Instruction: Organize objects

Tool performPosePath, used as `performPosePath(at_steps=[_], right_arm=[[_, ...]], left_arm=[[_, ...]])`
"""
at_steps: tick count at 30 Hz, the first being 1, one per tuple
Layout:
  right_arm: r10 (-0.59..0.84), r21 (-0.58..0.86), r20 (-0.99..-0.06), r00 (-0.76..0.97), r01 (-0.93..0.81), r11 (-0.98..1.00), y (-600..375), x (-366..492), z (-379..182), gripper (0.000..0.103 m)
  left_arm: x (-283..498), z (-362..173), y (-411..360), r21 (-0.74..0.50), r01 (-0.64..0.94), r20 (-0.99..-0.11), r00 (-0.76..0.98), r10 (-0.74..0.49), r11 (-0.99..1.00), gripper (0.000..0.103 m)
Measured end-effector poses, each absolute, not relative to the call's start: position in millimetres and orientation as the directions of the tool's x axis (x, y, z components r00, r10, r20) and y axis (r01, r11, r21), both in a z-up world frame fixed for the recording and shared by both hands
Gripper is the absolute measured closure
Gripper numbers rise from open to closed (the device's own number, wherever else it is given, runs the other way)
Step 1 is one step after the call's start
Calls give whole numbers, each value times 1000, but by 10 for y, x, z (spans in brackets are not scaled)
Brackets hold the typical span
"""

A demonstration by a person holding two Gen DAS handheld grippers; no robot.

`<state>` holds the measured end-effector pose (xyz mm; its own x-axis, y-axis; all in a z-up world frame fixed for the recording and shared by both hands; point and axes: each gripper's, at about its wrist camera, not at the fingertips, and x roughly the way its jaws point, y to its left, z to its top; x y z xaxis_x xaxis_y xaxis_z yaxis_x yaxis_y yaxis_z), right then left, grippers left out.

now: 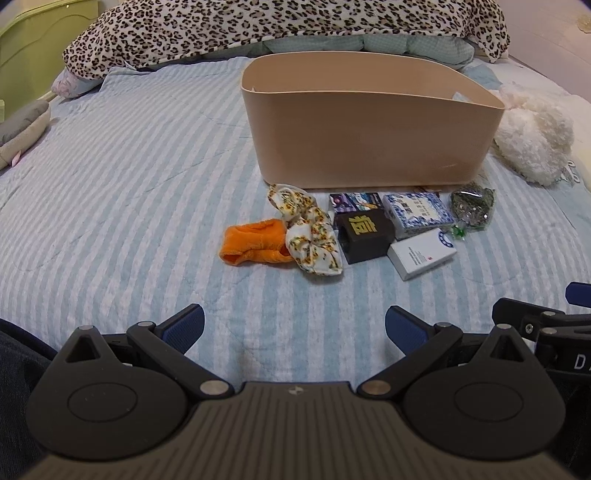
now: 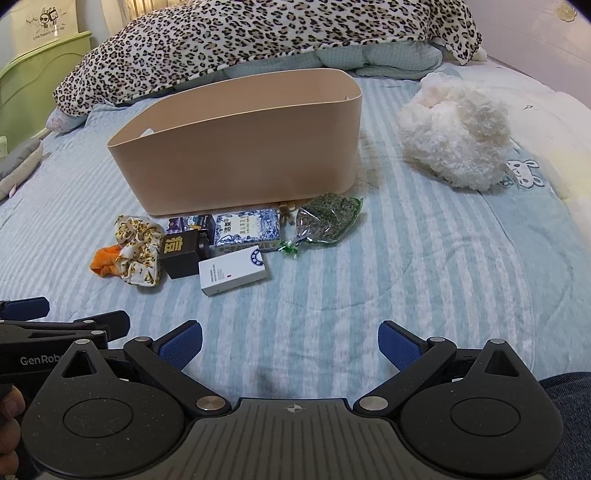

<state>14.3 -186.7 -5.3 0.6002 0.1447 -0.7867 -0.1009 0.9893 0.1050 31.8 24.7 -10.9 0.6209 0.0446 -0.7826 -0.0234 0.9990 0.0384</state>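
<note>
A tan plastic bin (image 1: 369, 147) (image 2: 236, 158) stands on the striped bed. In front of it lie an orange cloth (image 1: 255, 242) (image 2: 105, 260), a floral scrunchie (image 1: 308, 232) (image 2: 138, 251), a black box with a gold character (image 1: 364, 232) (image 2: 181, 254), a white box (image 1: 421, 253) (image 2: 232, 271), a blue-and-white box (image 1: 417, 214) (image 2: 249, 229), a dark printed box (image 1: 354, 202) (image 2: 190, 222) and a bag of dried greens (image 1: 472, 206) (image 2: 327, 218). My left gripper (image 1: 293, 326) and right gripper (image 2: 290, 341) are open and empty, near the bed's front, well short of the objects.
A leopard-print blanket (image 1: 277, 26) (image 2: 258, 33) is heaped behind the bin. A white fluffy plush (image 1: 532, 136) (image 2: 458, 136) lies to the right. A grey cushion (image 1: 22, 125) and a green headboard (image 1: 33, 48) are at the left. The striped quilt (image 1: 129, 184) stretches left.
</note>
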Motion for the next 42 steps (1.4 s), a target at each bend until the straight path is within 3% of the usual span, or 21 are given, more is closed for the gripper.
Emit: performPosePath(at_steps=[18,27,32,42], right_arm=[[176,130,-821,544,-123,984,-1579,649,-346,0],[170,88,-849,500,-183,979,-1289,899,-556,0],[138,40,-857,497,-203,978,-1201,979,-669,0],[137,32,-840,526,-205,978,-1201,1025,-815,0]], left_arm=[[749,-358,594,74,-46,-807,584,87,996,0],[930,-484,768,193,-43,-763,621,178,980,0],[1083,-561,854,70,-14,-790,610,64,997,0],[1212,-752,846,46,21,-786,618,23,999,0]])
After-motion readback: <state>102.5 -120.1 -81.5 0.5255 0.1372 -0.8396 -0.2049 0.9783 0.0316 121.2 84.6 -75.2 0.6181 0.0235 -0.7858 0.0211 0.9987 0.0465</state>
